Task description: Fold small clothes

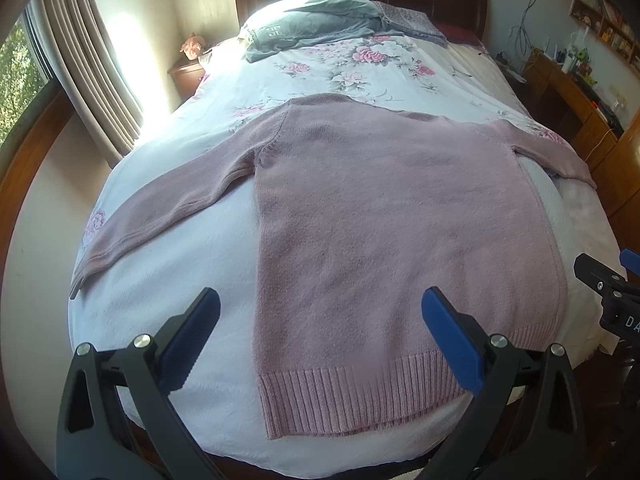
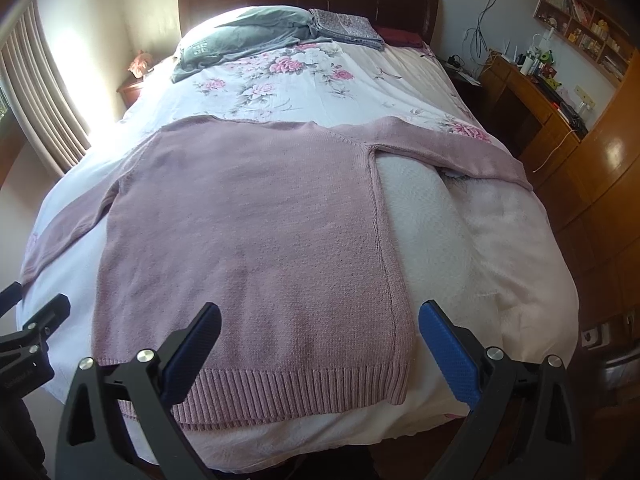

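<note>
The pink knit sweater (image 1: 384, 216) lies spread flat on the bed (image 2: 500, 240), sleeves out, ready for folding, while the left gripper (image 1: 320, 336) and right gripper (image 2: 320, 344) hover spread wide and empty above its ribbed hem (image 2: 288, 396).

The bed's (image 1: 168, 264) foot is cut off at six o'clock. Part of the sweater's (image 2: 248, 232) ribbed hem is hidden behind the right gripper's (image 2: 320, 344) finger. Shelf items (image 2: 576, 24) at two o'clock are too small to be identified.
</note>
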